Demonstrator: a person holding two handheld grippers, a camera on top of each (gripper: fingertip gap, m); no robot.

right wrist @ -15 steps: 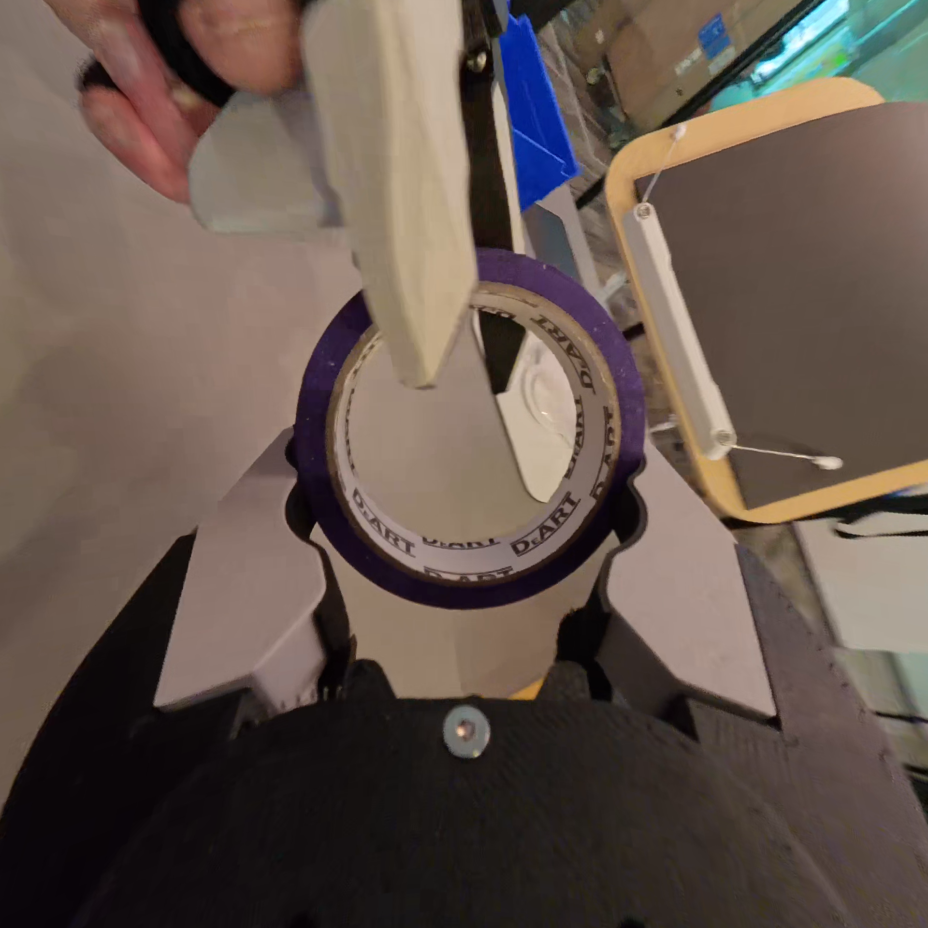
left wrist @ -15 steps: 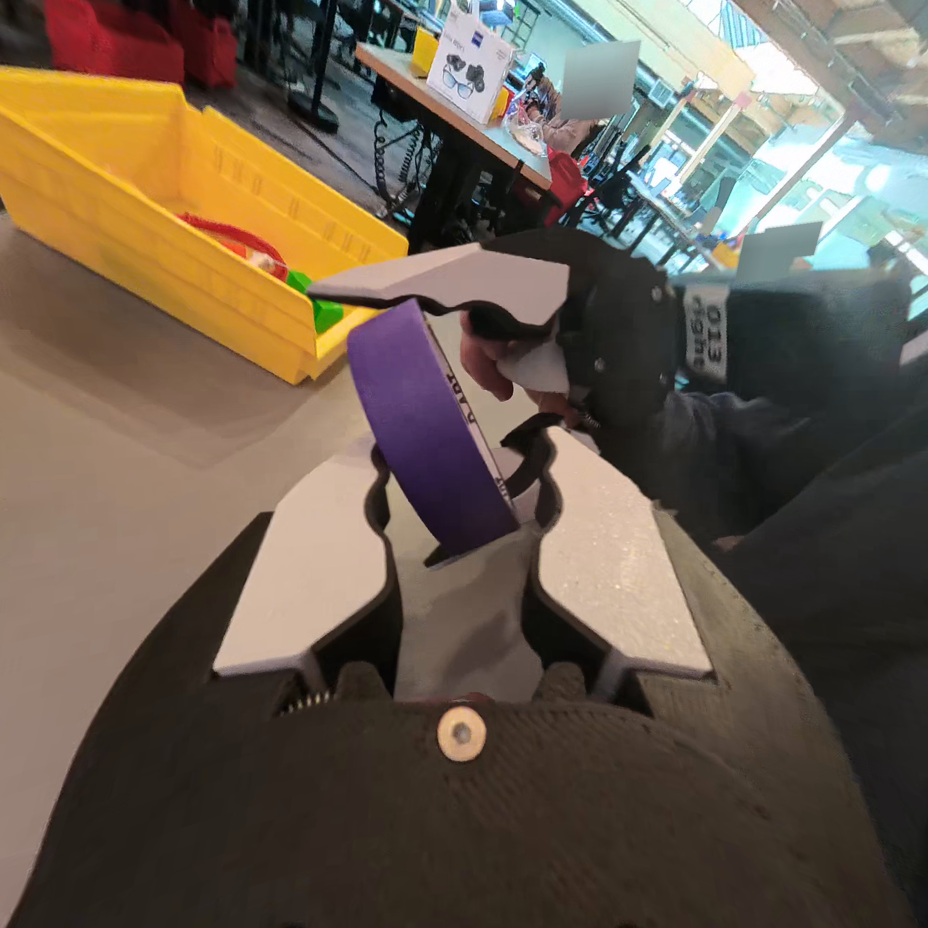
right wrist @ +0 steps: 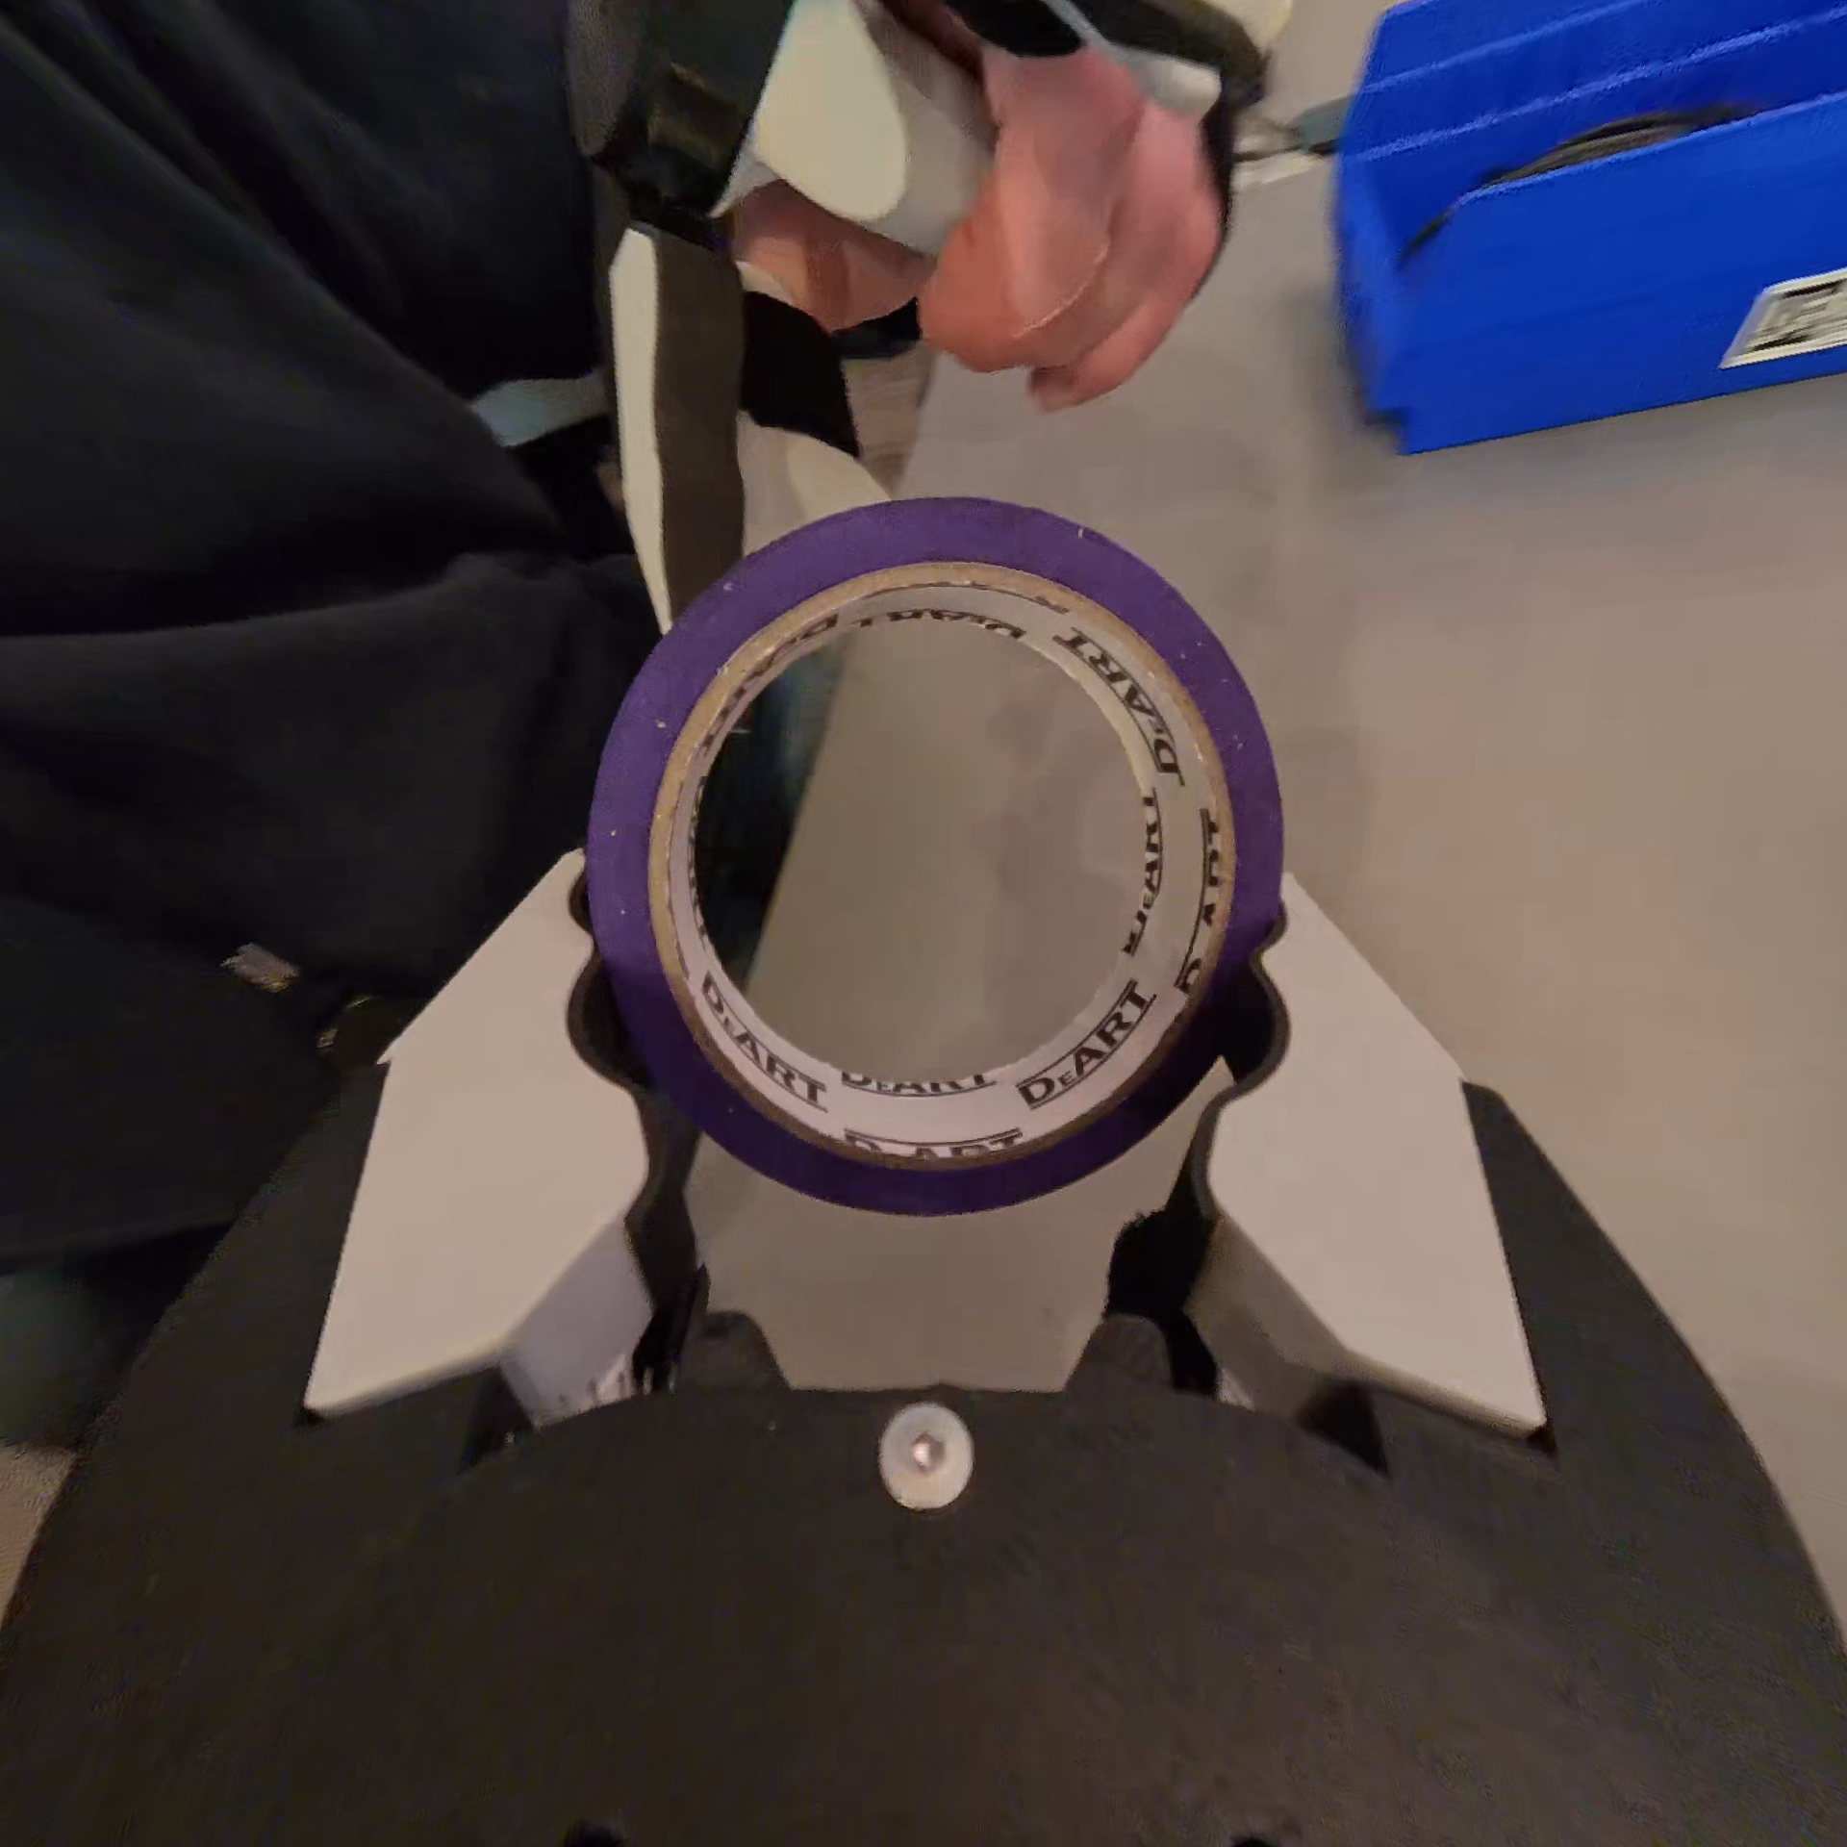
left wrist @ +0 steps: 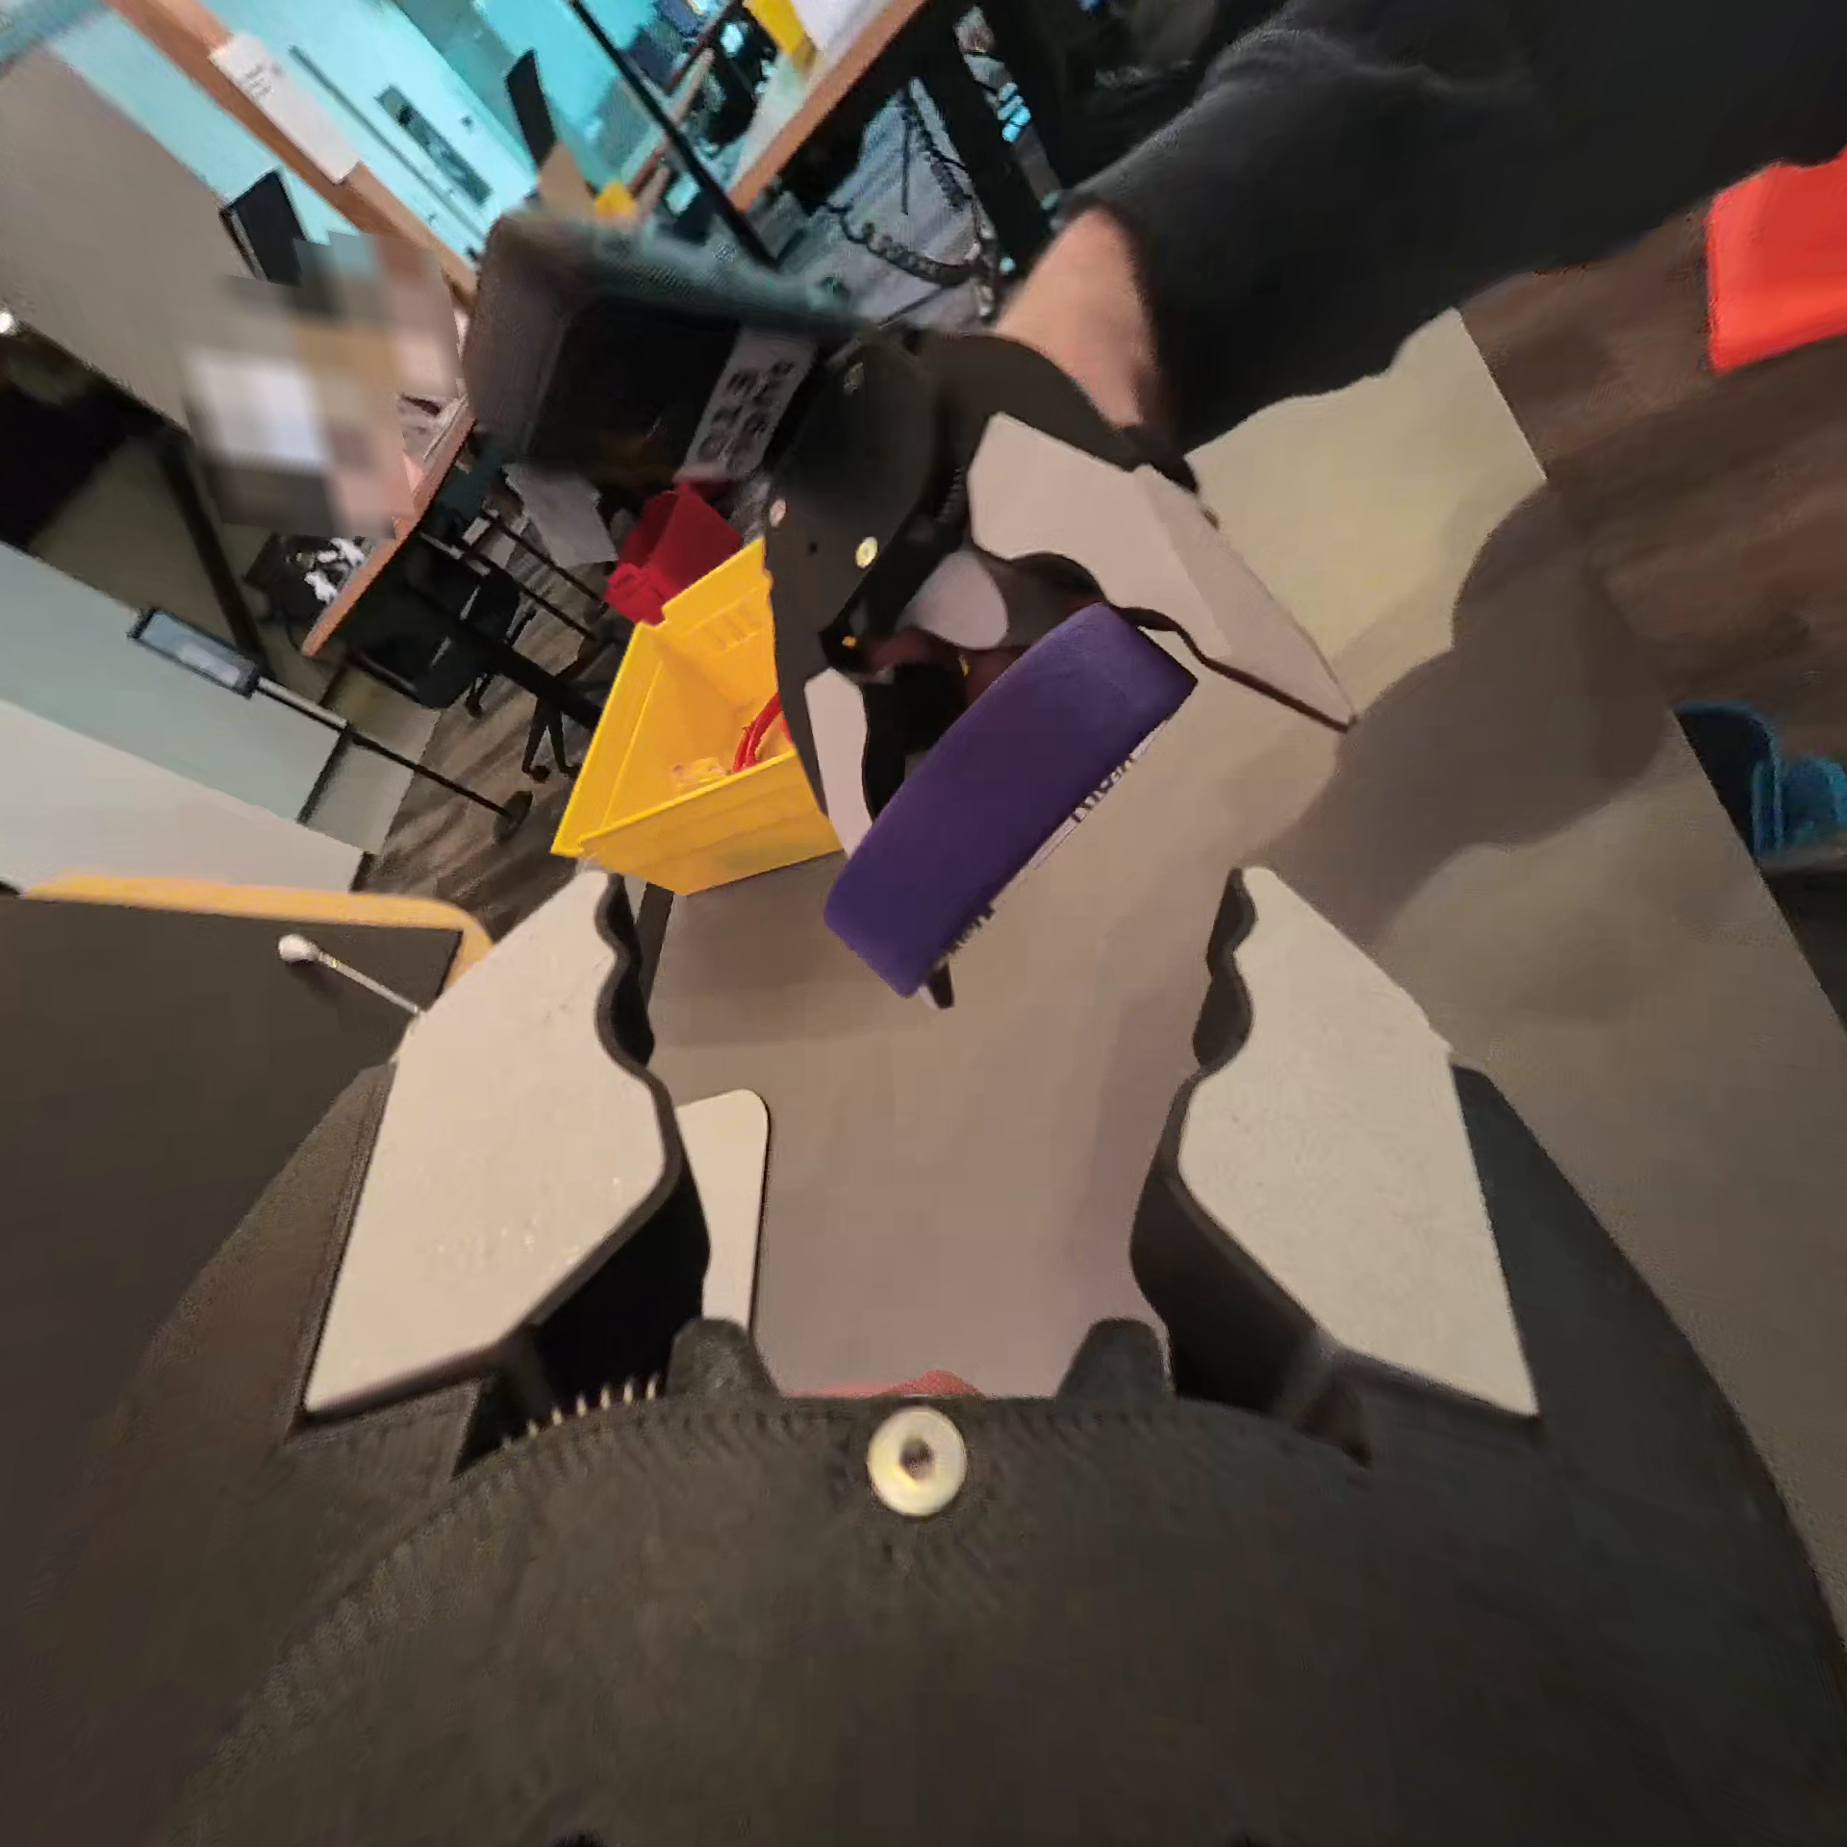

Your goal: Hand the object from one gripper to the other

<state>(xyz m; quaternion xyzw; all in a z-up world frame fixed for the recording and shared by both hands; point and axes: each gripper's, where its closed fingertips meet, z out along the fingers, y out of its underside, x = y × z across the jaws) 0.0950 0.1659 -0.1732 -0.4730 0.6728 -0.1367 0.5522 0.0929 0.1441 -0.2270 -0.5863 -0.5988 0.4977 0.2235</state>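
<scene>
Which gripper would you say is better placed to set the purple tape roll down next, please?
Right, probably. The right gripper is clamped on the purple tape roll, while the left gripper is open, empty and apart from the roll, above the grey table.

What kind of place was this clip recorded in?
Probably a shared workshop or lab: long work tables with cables behind, a yellow parts bin and a blue bin on the grey table.

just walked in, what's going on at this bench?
A person works two handheld grippers over a grey table. The right gripper clamps a purple roll of tape by its outer rim, held clear of the table. The left gripper is open and empty, apart from the roll. So the right gripper alone has it.
</scene>
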